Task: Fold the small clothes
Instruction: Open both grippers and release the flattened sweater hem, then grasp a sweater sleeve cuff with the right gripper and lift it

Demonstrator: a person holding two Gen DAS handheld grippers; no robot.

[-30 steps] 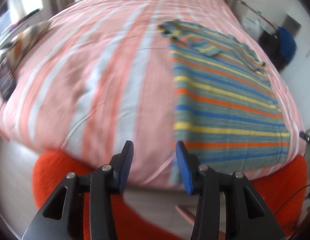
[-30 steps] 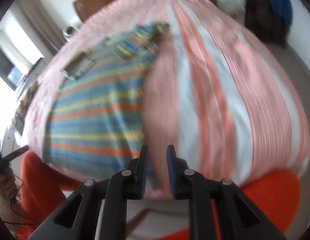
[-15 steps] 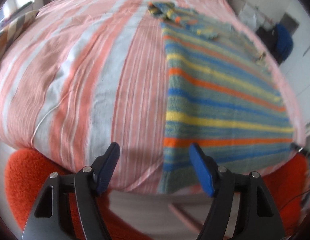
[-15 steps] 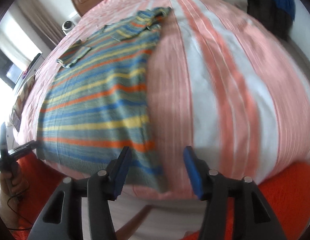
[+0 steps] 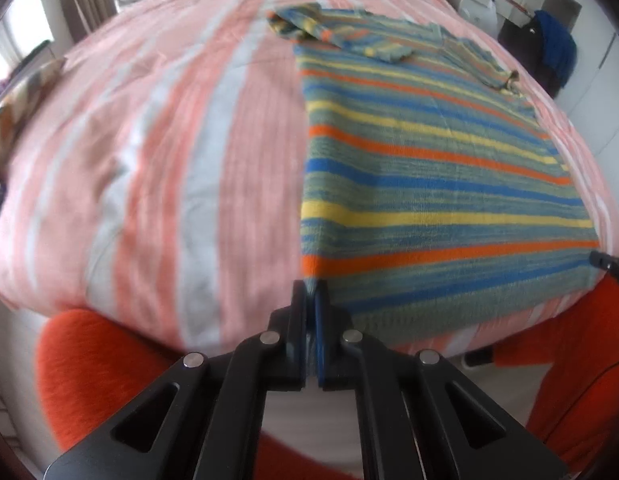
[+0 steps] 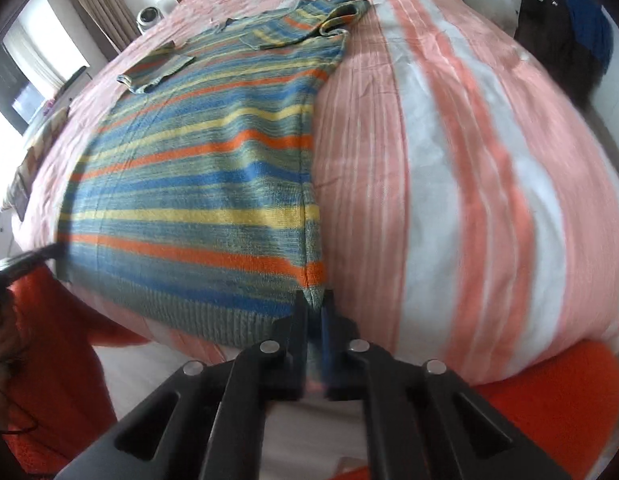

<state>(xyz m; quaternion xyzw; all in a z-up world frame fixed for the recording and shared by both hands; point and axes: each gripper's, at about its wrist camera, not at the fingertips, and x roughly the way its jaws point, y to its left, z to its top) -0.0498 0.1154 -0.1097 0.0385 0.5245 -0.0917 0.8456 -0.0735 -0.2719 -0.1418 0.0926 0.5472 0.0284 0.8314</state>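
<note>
Already both near corners of the striped sweater (image 5: 429,184) are pinched, so the grasp that starts the fold looks done while the fold itself is not yet made. On the left, the left gripper (image 5: 311,292) has just been closing and its jaws now stand pressed together on the hem corner at the sweater's left edge, where the knit meets the pink striped bed (image 5: 149,160). Across the middle, the sweater lies flat and spread over the bed's near part, its hem at the near edge, its two short sleeves turned inward onto the chest at the far end. On the right, the right gripper (image 6: 314,300) has likewise just been closing and is clamped on the other hem corner. Judging from this, lifting the hem toward the collar remains, as do any further folds.
</note>
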